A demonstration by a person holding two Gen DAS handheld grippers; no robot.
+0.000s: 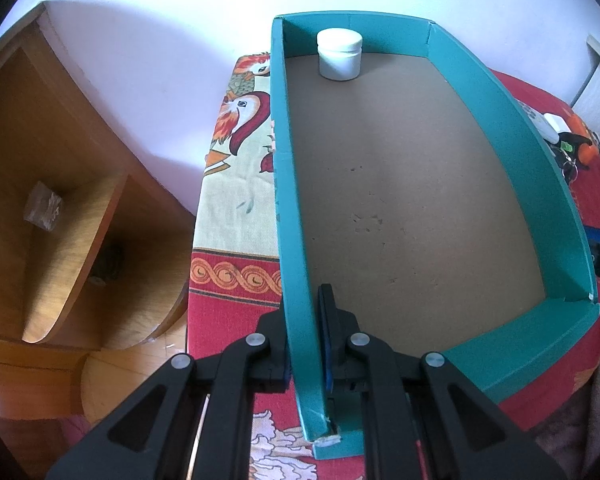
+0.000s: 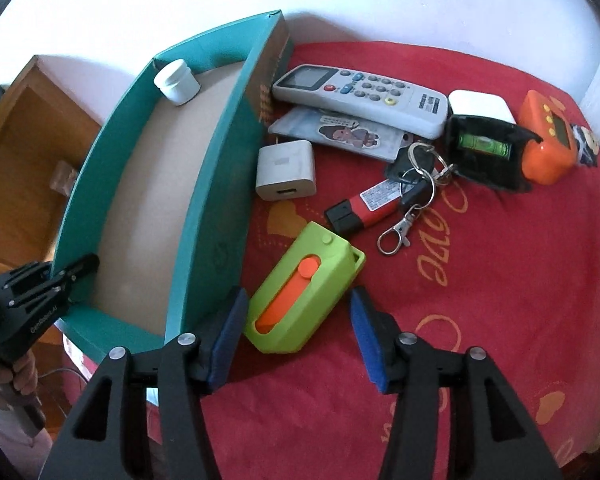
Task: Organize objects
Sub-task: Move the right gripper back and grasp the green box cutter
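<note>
Blue-padded right tongs (image 2: 296, 336) sit closest to my eye, spread apart with the lime-green plastic box with an orange slider (image 2: 302, 298) lying between the pads, neither pad pressing on it yet. It rests on the red patterned cloth over the worktop (image 2: 480, 320), just beside the outer wall of the teal cardboard tray (image 2: 204, 208).

My left tongs (image 1: 302, 344) are clamped on the tray's near side wall, holding it steady. Inside, only a white round plastic jar (image 1: 339, 54) stands at the far end.

To do this well I judge I should square the pads to the box's long sides, since it lies skewed, close firmly without sliding it against the tray, lift clear of the wall, and set it down on the brown floor away from the jar.
</note>
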